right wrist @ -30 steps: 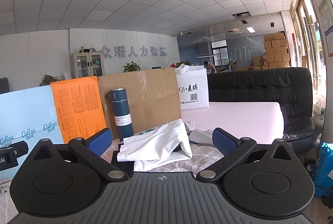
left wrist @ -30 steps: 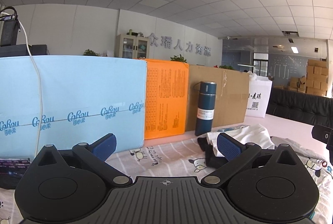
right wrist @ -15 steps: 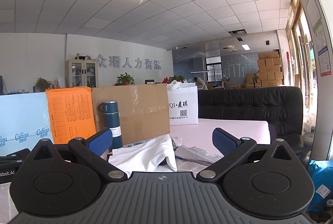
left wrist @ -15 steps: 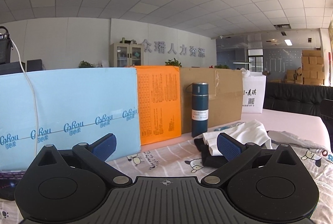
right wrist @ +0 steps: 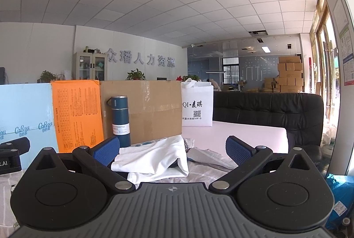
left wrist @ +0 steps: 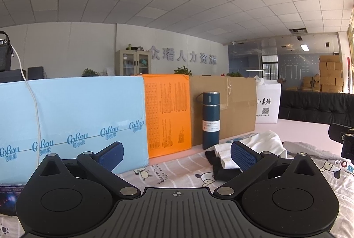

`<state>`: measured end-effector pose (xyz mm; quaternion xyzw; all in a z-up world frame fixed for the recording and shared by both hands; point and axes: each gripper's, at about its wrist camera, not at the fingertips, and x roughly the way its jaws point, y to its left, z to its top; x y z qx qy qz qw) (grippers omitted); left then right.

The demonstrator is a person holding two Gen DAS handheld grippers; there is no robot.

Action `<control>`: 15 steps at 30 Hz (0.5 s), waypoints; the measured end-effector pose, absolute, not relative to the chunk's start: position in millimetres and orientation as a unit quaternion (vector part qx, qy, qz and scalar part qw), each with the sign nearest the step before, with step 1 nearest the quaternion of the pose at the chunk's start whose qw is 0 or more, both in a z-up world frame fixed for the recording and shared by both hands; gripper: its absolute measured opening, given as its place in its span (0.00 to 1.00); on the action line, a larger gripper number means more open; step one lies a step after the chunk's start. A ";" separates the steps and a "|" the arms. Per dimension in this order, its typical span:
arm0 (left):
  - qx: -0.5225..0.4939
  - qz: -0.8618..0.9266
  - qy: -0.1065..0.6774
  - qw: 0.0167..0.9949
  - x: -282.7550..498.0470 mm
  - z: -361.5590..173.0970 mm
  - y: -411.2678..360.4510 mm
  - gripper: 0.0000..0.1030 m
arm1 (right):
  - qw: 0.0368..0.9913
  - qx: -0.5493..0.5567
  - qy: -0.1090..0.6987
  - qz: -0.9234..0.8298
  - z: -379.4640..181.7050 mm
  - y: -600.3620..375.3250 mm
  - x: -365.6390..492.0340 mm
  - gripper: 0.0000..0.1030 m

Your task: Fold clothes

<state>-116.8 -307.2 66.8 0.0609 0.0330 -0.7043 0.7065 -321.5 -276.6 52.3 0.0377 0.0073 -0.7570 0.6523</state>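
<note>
**Left gripper** (left wrist: 177, 155): fingers (left wrist: 110, 155) wide apart, nothing between them. Held level above the bench, facing the far row of boxes; judged to be in a ready pose before any grasp.

**Right gripper** (right wrist: 173, 149): fingers (right wrist: 237, 149) likewise spread, gripping nothing. It looks straight at the clothes pile, so it seems the better placed of the two for a first pick.

**White garment** (right wrist: 154, 157): loosely bunched, lying on top of the pile at mid-bench, right of centre in the left view. Edges hang unevenly; not yet folded, in my judgement.

**Dark garment** (left wrist: 221, 169): under the white one, its near-left part showing. Appears roughly stacked rather than spread.

**Grey garment** (left wrist: 309, 149): lies flat to the right of the pile, crumpled at its near edge.

**Bench** (left wrist: 177, 171): covered with a checked cloth bearing cartoon animals, probably a soft working surface for spreading clothes; beyond it, a bare pink surface.

**Blue bottle** (left wrist: 211, 119): upright just behind the pile, near enough to be knocked if a garment is swung out.

**Far barrier**: light-blue box (left wrist: 77, 118), orange box (left wrist: 168, 114), cardboard box (left wrist: 234, 105), white bag (left wrist: 266, 103), standing side by side along the far edge, seemingly as a backdrop.

**Task status**: judged at the start; no garment in hand.
</note>
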 end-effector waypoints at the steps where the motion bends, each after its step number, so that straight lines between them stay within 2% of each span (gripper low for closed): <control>1: 0.061 -0.705 0.033 0.706 -116.6 66.8 -307.3 1.00 | 0.655 0.040 0.001 -0.755 52.9 -275.7 -322.4 1.00; 5: 0.060 -0.704 0.033 0.707 -117.5 67.5 -307.5 1.00 | 0.658 0.052 -0.020 -0.751 56.7 -273.4 -327.5 1.00; 15: 0.062 -0.705 0.029 0.706 -118.5 67.9 -306.5 1.00 | 0.652 0.056 -0.015 -0.756 54.8 -274.8 -327.3 1.00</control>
